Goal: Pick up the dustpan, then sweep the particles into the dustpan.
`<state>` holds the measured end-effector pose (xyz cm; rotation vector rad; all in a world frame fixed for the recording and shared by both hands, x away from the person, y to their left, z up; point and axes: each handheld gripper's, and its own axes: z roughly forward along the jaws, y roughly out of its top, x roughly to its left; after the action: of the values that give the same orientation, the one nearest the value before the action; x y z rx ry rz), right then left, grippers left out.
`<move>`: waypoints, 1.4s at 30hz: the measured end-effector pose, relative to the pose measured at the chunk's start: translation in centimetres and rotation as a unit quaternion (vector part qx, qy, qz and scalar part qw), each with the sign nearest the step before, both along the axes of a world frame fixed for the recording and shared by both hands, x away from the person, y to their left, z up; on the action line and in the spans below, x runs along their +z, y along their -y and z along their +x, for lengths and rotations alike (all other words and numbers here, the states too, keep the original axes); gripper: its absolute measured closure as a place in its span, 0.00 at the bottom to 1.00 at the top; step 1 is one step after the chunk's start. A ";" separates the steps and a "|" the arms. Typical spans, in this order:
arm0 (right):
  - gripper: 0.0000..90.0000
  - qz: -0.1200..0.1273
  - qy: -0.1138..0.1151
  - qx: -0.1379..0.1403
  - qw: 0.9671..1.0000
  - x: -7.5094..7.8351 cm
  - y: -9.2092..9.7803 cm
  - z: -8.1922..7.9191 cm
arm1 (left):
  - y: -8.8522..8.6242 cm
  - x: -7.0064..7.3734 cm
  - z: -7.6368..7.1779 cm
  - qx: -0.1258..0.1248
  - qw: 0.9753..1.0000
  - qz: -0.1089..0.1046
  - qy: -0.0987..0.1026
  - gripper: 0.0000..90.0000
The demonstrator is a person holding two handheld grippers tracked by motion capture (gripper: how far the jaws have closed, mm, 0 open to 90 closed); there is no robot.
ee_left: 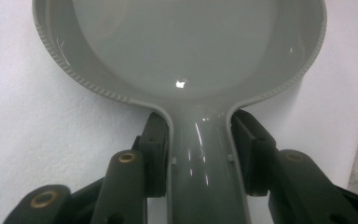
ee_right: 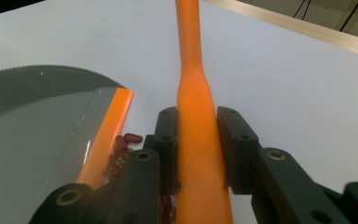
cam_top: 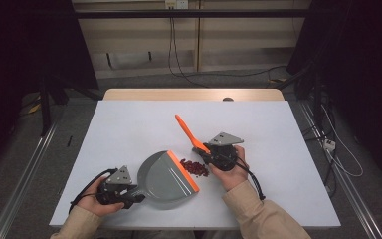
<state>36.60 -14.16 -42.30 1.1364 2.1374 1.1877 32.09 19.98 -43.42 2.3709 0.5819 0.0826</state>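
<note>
One grey dustpan (cam_top: 161, 180), one orange brush (cam_top: 189, 133), one pile of red beans (cam_top: 195, 168), two grippers.

Beans (cam_top: 195, 168) on the table (cam_top: 129, 129), between dustpan (cam_top: 166, 180) at left and brush (cam_top: 189, 132) at right.

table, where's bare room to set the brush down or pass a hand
Free: the white table left of the orange brush and beyond the dustpan, and the stretch right of the right gripper. Crowded: between the dustpan's orange lip and that gripper, where red beans lie.
</note>
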 end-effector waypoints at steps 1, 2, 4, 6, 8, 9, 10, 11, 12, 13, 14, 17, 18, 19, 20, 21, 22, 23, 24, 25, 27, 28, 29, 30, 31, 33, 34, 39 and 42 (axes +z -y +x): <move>0.79 0.000 0.000 -0.001 1.000 0.0 0.0 0.0 | -0.1 0.0 0.0 0.002 1.000 0.001 0.000 0.66; 0.79 0.000 0.000 -0.001 1.000 0.0 0.0 0.0 | -0.1 0.0 0.0 0.001 1.000 0.001 0.000 0.67; 0.79 0.000 0.000 -0.002 1.000 0.0 -0.1 -0.1 | -0.1 0.0 0.0 0.003 1.000 0.000 -0.001 0.67; 0.79 -0.001 0.000 -0.002 1.000 0.0 -0.1 -0.1 | 0.0 0.0 0.0 0.000 1.000 0.004 -0.001 0.68; 0.79 0.002 -0.002 -0.003 1.000 0.0 0.0 0.0 | 0.1 0.0 0.0 0.004 1.000 0.005 0.000 0.69; 0.79 0.004 -0.002 -0.004 1.000 0.0 0.0 0.0 | 0.1 0.1 0.0 0.006 1.000 0.008 0.000 0.69; 0.79 0.005 -0.003 -0.004 1.000 0.0 0.0 0.0 | 0.1 0.1 0.0 0.007 1.000 0.007 -0.001 0.69; 0.79 0.005 -0.003 -0.004 1.000 0.0 0.0 0.0 | 0.1 0.1 0.0 0.006 1.000 0.006 -0.003 0.69; 0.79 0.003 -0.002 -0.003 1.000 0.0 0.1 0.0 | 0.1 0.1 0.1 0.007 1.000 0.006 -0.004 0.69; 0.79 0.001 -0.001 -0.004 1.000 0.0 0.0 0.0 | 0.1 0.1 0.1 0.007 1.000 0.006 -0.004 0.69; 0.79 -0.003 0.001 -0.002 1.000 0.0 0.1 0.0 | 0.1 0.1 0.1 0.007 1.000 0.006 -0.004 0.69; 0.78 -0.005 0.002 0.015 1.000 0.1 0.6 0.3 | 0.1 0.1 0.1 0.006 1.000 0.005 -0.005 0.69; 0.78 -0.002 -0.003 0.014 1.000 0.1 0.8 0.3 | 0.1 0.1 0.1 0.007 1.000 0.004 -0.006 0.69; 0.78 -0.013 -0.004 0.015 1.000 0.1 1.0 0.4 | 0.1 0.1 0.1 0.006 1.000 0.004 -0.006 0.69; 0.77 -0.020 -0.004 0.015 1.000 0.1 1.1 0.5 | 0.1 0.1 0.1 0.006 1.000 0.004 -0.007 0.69; 0.77 -0.020 -0.009 0.013 1.000 0.1 1.3 0.6 | 0.1 0.1 0.1 0.006 1.000 0.004 -0.008 0.69; 0.77 -0.021 -0.017 0.017 1.000 0.0 1.4 0.7 | 0.1 0.1 0.1 0.006 1.000 0.005 -0.008 0.69; 0.78 -0.019 -0.022 0.017 0.999 0.0 1.5 0.8 | 0.1 0.1 0.1 0.006 1.000 0.005 -0.007 0.69; 0.78 -0.022 -0.025 0.016 0.999 0.0 1.6 0.8 | 0.1 0.1 0.1 0.006 1.000 0.006 -0.007 0.69; 0.78 -0.028 -0.027 0.017 0.999 0.1 1.5 0.8 | 0.1 0.2 0.1 0.006 1.000 0.006 -0.007 0.69; 0.79 -0.026 -0.032 0.016 0.999 0.2 1.3 0.7 | 0.1 0.2 0.1 0.007 1.000 0.006 -0.007 0.69; 0.79 -0.028 -0.028 0.016 0.999 0.1 1.2 0.6 | 0.1 0.2 0.1 0.007 1.000 0.006 -0.007 0.69; 0.79 -0.031 -0.020 0.011 0.999 0.1 1.0 0.4 | 0.1 0.2 0.1 0.007 1.000 0.006 -0.007 0.69; 0.79 -0.026 -0.019 0.012 0.999 0.0 0.8 0.2 | 0.1 0.2 0.1 0.007 1.000 0.005 -0.008 0.69; 0.79 -0.023 -0.016 0.010 1.000 -0.1 0.6 0.1 | 0.1 0.2 0.1 0.007 1.000 0.006 -0.008 0.69; 0.79 -0.027 -0.007 0.009 1.000 -0.2 0.2 -0.2 | 0.1 0.2 0.1 0.007 1.000 0.006 -0.008 0.69; 0.79 -0.028 -0.004 0.009 1.000 -0.3 0.0 -0.3 | 0.1 0.2 0.2 0.007 1.000 0.005 -0.007 0.69; 0.79 -0.025 0.002 0.006 1.000 -0.4 -0.4 -0.4 | 0.1 0.2 0.2 0.007 1.000 0.005 -0.007 0.69; 0.79 -0.024 0.005 0.006 1.000 -0.5 -0.8 -0.7 | 0.1 0.2 0.3 0.006 1.000 0.006 -0.009 0.70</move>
<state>35.89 -13.40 -42.81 1.0948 2.1569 1.1386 32.34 19.93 -43.22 2.3816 0.6055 0.0707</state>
